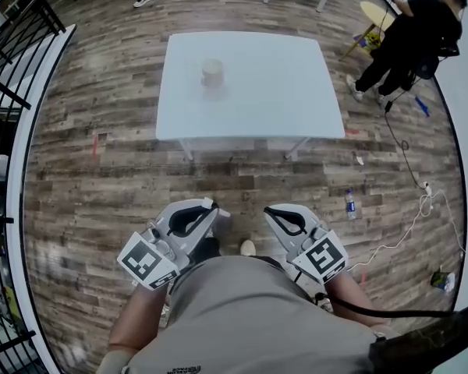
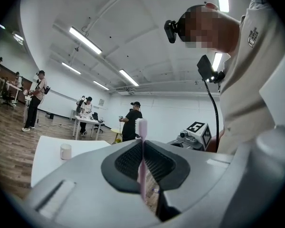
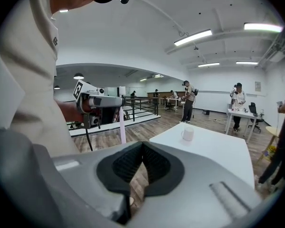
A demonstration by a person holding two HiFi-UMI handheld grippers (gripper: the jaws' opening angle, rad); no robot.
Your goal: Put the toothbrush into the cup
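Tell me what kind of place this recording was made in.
Probably a large open indoor workspace or lab hall. It has a wood-plank floor, white tables with other people standing about, long strip lights on a high white ceiling, and a black railing along one side.

Ahead of me stood a white table [image 1: 281, 92] on wood floor [image 1: 101, 185]; a bottle [image 1: 350, 204] sat nearby, railing [image 1: 19, 37] at left
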